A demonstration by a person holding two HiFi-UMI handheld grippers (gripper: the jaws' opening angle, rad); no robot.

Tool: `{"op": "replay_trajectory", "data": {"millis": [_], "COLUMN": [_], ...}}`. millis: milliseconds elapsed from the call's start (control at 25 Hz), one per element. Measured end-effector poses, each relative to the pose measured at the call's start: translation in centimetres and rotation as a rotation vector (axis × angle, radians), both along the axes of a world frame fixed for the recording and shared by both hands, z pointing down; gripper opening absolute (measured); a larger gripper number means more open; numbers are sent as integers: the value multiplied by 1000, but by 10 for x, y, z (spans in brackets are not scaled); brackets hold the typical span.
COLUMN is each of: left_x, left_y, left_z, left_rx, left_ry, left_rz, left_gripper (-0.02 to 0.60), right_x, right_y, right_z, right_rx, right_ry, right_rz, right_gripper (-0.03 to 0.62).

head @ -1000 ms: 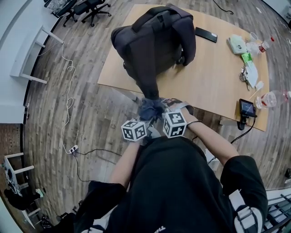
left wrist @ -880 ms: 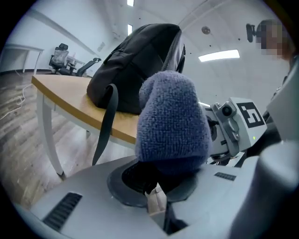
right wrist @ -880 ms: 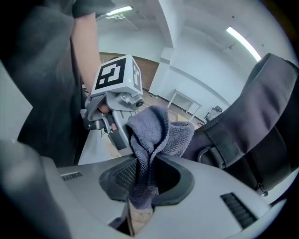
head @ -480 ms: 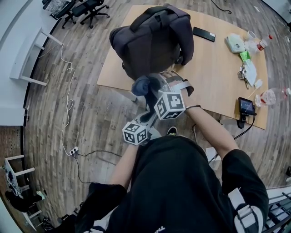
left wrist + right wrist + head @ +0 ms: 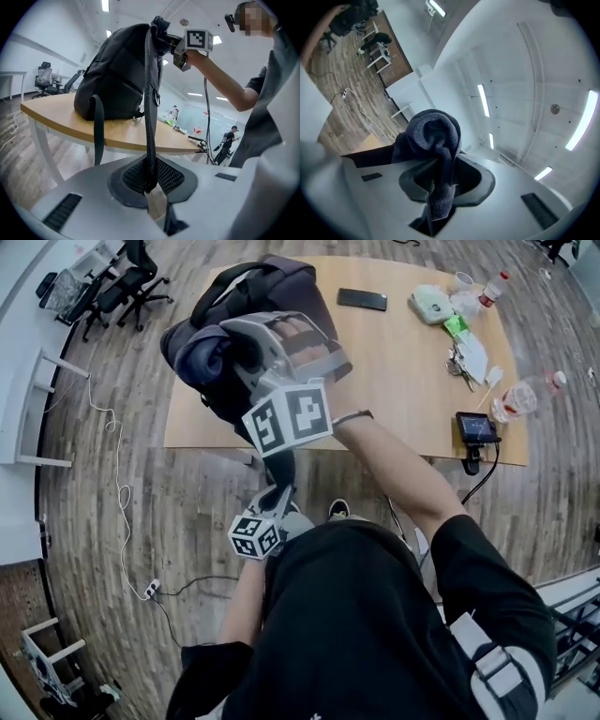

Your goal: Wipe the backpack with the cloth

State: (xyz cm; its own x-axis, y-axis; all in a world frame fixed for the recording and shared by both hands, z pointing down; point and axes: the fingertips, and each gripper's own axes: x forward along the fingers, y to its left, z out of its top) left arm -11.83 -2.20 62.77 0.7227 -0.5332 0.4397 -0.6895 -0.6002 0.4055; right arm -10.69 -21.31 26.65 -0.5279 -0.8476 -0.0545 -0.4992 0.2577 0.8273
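- Head view: the backpack [image 5: 192, 343] stands on the left end of the wooden table [image 5: 412, 381], well apart from the phone [image 5: 362, 299] and the small clutter at the far right. The right gripper [image 5: 232, 348] is raised level with the top of the pack, and the dark cloth [image 5: 208, 357] is bunched at its tip. The left gripper [image 5: 279, 495] sits low, off the near table edge, with a shoulder strap [image 5: 284, 465] running up from it to the pack.
- Left gripper view: the jaws are closed tight on the shoulder strap [image 5: 150, 117], which rises straight and taut to the backpack [image 5: 117, 79]. The cloth [image 5: 159, 23] is at the pack's top edge; whether it touches the fabric cannot be told from this angle.
- Right gripper view: the jaws are clamped on a fold of the cloth [image 5: 433, 140], with most of it heaped ahead of the tips. The camera looks at ceiling and wall; the dark band at lower left is probably the pack.
- Assessment: the wipe is about to start or has just begun at the top. Keep the strap tensioned so the pack does not slide or tip. Press with the bunched cloth, not the jaw tips. Work in overlapping strokes downward, and keep the grip firm, as only a fold is held.
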Motion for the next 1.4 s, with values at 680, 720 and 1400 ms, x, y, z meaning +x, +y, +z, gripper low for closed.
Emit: {"op": "replay_trajectory", "data": {"millis": [680, 720, 1400], "left_x": [-72, -75, -49], "left_y": [-52, -58, -174], "left_z": [1, -6, -146], "left_rx": [-21, 8, 373], "left_ry": [-125, -143, -234], "left_rz": [-335, -351, -264], "left_gripper": [18, 18, 58], "right_x": [147, 150, 69], "right_y": [72, 71, -19], "right_z": [139, 154, 176], "right_rx": [-459, -488, -513], "right_ry": [-650, -650, -975], "right_rz": [127, 147, 58], "right_gripper": [78, 78, 238]}}
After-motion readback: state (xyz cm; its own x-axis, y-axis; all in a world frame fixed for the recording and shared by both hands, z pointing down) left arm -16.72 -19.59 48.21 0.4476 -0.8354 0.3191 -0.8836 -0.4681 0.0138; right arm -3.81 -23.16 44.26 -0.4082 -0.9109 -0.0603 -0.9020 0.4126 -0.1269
